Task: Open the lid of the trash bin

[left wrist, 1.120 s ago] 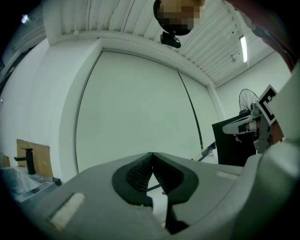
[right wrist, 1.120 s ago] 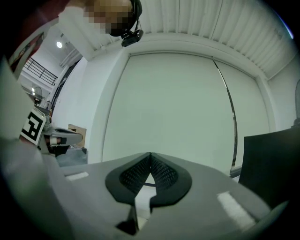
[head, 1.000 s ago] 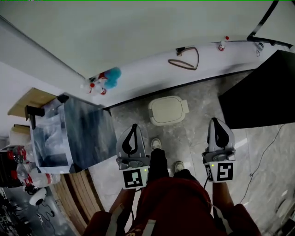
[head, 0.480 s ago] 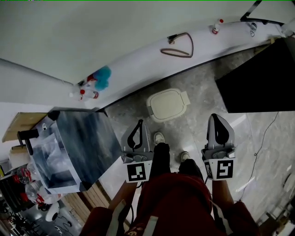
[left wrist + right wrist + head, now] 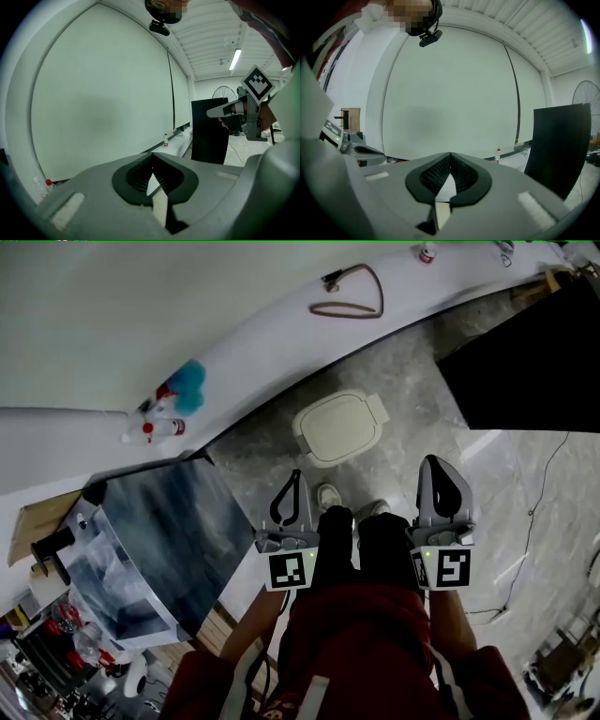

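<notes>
The trash bin (image 5: 337, 427) is a small cream bin on the grey stone floor by the white ledge, seen from above with its lid down. Both grippers hang above the floor on my side of it, over the person's legs, touching nothing. My left gripper (image 5: 294, 478) is shut and empty, nearer than the bin and slightly left of it. My right gripper (image 5: 434, 463) is shut and empty, off to the bin's right. The left gripper view has the left gripper (image 5: 152, 155) aimed at a pale wall. So does the right gripper view, with the right gripper (image 5: 450, 154). Neither gripper view shows the bin.
A grey-fronted cabinet (image 5: 178, 540) stands close at the left. A black panel (image 5: 525, 362) fills the upper right. On the white ledge (image 5: 262, 343) lie spray bottles with a blue duster (image 5: 173, 399) and a looped cable (image 5: 352, 296). A thin cord (image 5: 534, 521) runs across the floor at the right.
The head view has swung: the bin sits higher in the picture and the cabinet has slid lower and right. The left gripper has drifted slightly right; both stay shut.
</notes>
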Motion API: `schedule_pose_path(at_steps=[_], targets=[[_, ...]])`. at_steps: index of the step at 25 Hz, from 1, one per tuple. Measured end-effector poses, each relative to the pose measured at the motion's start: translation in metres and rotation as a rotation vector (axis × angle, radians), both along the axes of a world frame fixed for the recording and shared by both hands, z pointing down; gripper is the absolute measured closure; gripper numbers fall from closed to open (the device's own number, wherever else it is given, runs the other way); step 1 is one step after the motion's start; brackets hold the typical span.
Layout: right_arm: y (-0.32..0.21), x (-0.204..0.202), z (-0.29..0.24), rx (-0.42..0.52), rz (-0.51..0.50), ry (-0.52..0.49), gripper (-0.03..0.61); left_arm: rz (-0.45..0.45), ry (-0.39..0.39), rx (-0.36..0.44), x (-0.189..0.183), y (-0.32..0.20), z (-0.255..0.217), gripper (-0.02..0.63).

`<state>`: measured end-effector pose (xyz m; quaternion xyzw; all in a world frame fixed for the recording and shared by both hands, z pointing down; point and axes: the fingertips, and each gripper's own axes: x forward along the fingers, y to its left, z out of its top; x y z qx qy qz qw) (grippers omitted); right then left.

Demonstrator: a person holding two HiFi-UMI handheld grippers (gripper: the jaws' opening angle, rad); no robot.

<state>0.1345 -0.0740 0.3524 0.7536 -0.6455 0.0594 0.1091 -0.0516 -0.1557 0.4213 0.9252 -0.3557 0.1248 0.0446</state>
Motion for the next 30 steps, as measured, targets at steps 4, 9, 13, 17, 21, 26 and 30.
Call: schedule_pose_path(at_steps=[4,9,13,17,21,26,30], targets=[[-0.002,0.003,0.024,-0.03,0.012,-0.011,0.578,0.018,-0.028,-0.022,0.003,-0.001,0.03,0.609],[0.0,0.011,0.063,-0.057,0.017,-0.043,0.578,-0.004,-0.038,-0.067,0.005,0.0,0.073,0.609],[0.0,0.018,0.1,-0.101,-0.014,-0.057,0.578,-0.018,-0.077,-0.088,0.011,-0.001,0.112,0.609],[0.004,0.019,0.136,-0.151,-0.031,-0.071,0.578,-0.039,-0.108,-0.175,0.011,-0.002,0.165,0.609],[0.012,0.021,0.174,-0.192,-0.042,-0.091,0.578,-0.063,-0.14,-0.248,0.007,0.0,0.223,0.609],[0.026,0.024,0.222,-0.244,-0.035,-0.131,0.578,-0.044,-0.211,-0.266,0.007,0.005,0.271,0.609],[0.03,0.022,0.249,-0.266,-0.041,-0.146,0.578,-0.026,-0.243,-0.302,0.006,0.008,0.302,0.609]])
